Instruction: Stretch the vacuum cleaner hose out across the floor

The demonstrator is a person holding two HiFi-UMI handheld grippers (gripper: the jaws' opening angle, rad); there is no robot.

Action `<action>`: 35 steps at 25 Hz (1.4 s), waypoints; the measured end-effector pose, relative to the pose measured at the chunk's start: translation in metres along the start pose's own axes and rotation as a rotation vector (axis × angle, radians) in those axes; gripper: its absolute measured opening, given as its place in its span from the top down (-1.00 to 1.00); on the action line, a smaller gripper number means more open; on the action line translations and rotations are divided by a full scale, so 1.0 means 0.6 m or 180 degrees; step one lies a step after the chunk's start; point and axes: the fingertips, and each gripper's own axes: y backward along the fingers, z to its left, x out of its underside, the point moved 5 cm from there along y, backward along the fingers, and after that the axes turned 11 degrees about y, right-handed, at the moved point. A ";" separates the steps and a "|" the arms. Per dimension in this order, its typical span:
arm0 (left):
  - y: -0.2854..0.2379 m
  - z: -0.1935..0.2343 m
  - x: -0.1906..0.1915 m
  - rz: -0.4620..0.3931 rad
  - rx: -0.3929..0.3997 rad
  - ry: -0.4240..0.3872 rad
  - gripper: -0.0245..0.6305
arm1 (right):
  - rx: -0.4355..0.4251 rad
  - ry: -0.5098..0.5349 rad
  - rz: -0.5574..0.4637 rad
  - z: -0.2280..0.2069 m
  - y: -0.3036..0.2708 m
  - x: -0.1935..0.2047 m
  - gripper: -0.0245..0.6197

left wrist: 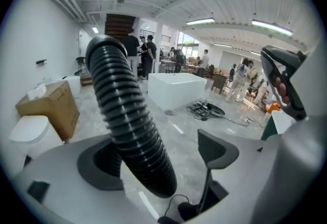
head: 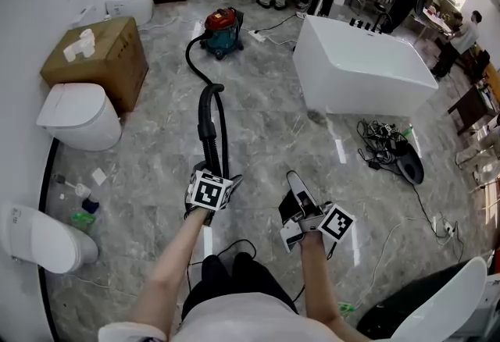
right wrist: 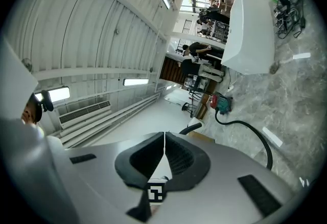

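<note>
The red and teal vacuum cleaner (head: 223,26) stands far ahead on the grey floor. Its black ribbed hose (head: 209,118) curves from it toward me and rises to my left gripper (head: 211,179). In the left gripper view the hose (left wrist: 127,120) passes between the wide-apart jaws of the left gripper (left wrist: 156,159), close to the left pad, with a clear gap to the right pad. My right gripper (head: 295,178) is held beside it, off the hose. In the right gripper view its pads (right wrist: 164,138) meet with nothing between them, and the vacuum cleaner (right wrist: 221,103) and hose (right wrist: 251,131) lie beyond.
A white bathtub (head: 359,67) stands at the right, with tangled cables (head: 387,141) in front of it. A cardboard box (head: 98,55) and a toilet (head: 78,115) line the left wall, with a second toilet (head: 39,237) nearer. A power strip (head: 258,36) lies by the vacuum. People stand at the back.
</note>
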 end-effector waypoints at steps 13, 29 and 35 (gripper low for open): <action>0.129 0.120 -0.059 -0.0936 -0.0849 0.0111 -0.59 | -0.0068 -0.0019 0.0114 0.015 -0.032 0.039 0.86; 0.212 0.021 -0.078 -0.1580 0.0041 -0.0078 0.90 | 0.0327 0.0782 0.0368 0.030 -0.057 0.085 0.85; 0.236 -0.011 -0.084 -0.1637 0.0273 -0.0110 0.90 | 0.0339 0.1029 0.0421 0.044 -0.066 0.092 0.85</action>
